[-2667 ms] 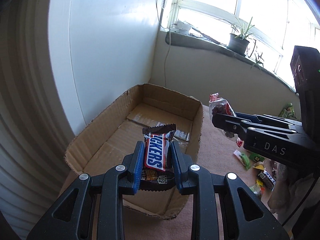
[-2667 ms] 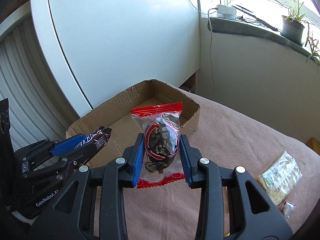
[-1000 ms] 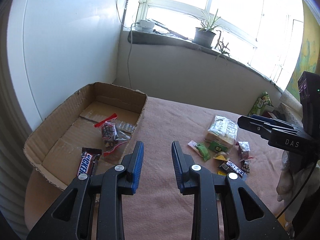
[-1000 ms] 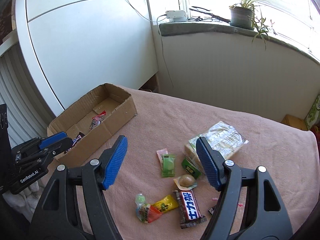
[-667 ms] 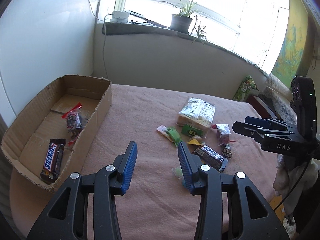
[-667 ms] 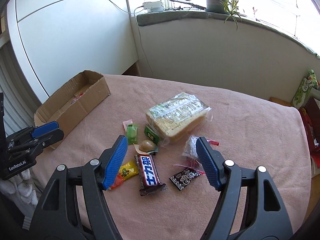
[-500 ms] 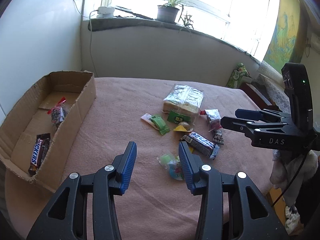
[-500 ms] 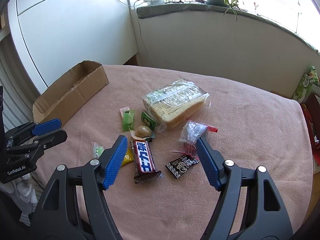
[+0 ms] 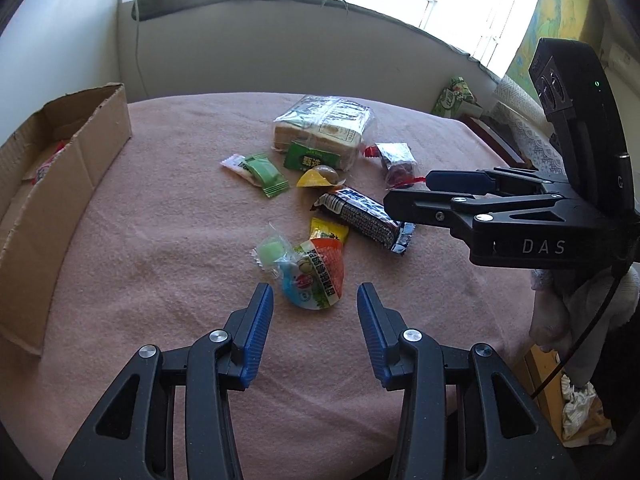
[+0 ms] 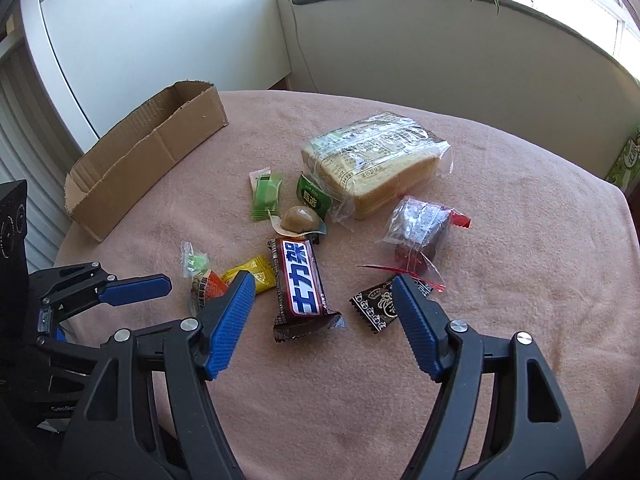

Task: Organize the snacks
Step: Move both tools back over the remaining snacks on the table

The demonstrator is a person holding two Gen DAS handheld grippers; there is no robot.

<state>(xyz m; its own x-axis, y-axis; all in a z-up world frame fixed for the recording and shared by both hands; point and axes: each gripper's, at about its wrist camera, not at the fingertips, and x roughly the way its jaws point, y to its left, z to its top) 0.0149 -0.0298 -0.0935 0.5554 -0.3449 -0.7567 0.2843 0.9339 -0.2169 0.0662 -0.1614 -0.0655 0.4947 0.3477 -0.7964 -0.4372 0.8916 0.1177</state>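
Both my claws are empty and spread over the loose snacks on the worktop: the left claw (image 9: 315,300), jaws just widened, lines up on the egg pack (image 9: 316,274), the right claw (image 10: 324,300) on the bar (image 10: 300,280). Next I lower, pinch, and carry them to the box (image 10: 148,160) far left.

one cardboard box (image 10: 152,152). one bag of sliced bread (image 10: 376,160). one chocolate bar (image 10: 300,280). two green packets: a pale one (image 10: 266,194) and a dark one (image 10: 314,197). one yellow packet (image 10: 254,278). one orange-and-blue packet (image 9: 316,274). one clear green candy (image 9: 269,251). one brown wrapped sweet (image 10: 300,218). one black packet (image 10: 378,304). one clear red-edged bag (image 10: 420,232).
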